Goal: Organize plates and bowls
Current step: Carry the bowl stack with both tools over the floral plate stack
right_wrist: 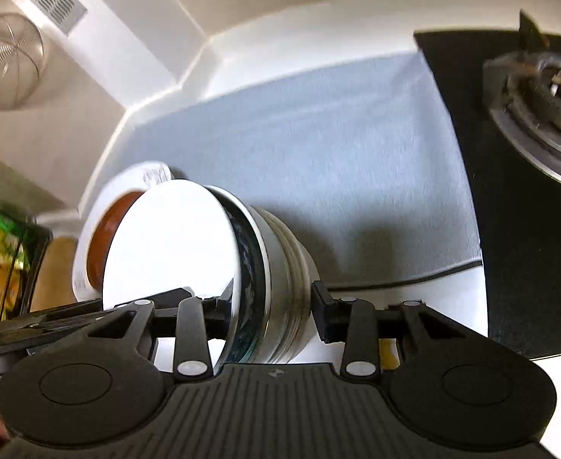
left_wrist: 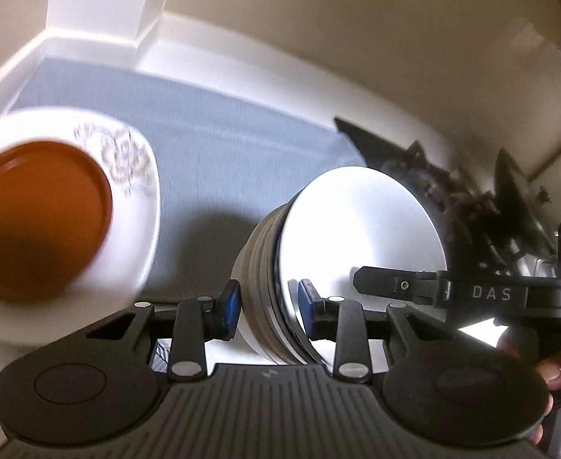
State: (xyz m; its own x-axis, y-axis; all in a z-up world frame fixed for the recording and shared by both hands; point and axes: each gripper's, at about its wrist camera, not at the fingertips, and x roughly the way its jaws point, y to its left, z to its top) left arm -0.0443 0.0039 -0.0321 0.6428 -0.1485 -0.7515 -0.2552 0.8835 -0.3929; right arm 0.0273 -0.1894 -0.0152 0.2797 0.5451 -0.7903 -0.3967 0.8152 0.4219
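Observation:
A stack of nested white bowls [left_wrist: 356, 229] is tipped on its side above the grey mat [left_wrist: 223, 134]. My left gripper [left_wrist: 269, 306] is shut on the stack's rim, one blue pad against the ribbed outside and the other inside the top bowl. In the right wrist view my right gripper [right_wrist: 270, 310] is shut on the same stack [right_wrist: 173, 248] from the opposite side. One of its fingers [left_wrist: 395, 287] reaches into the bowl. To the left a white flowered plate [left_wrist: 127, 153] carries a brown dish [left_wrist: 39, 210].
A black gas hob [right_wrist: 509, 229] with a burner [right_wrist: 540, 84] borders the mat [right_wrist: 318, 153] on the right. White walls form a corner behind it. A wire strainer [right_wrist: 5, 65] and a colourful packet [right_wrist: 1, 252] are at the left. A hand [left_wrist: 559, 367] holds the right tool.

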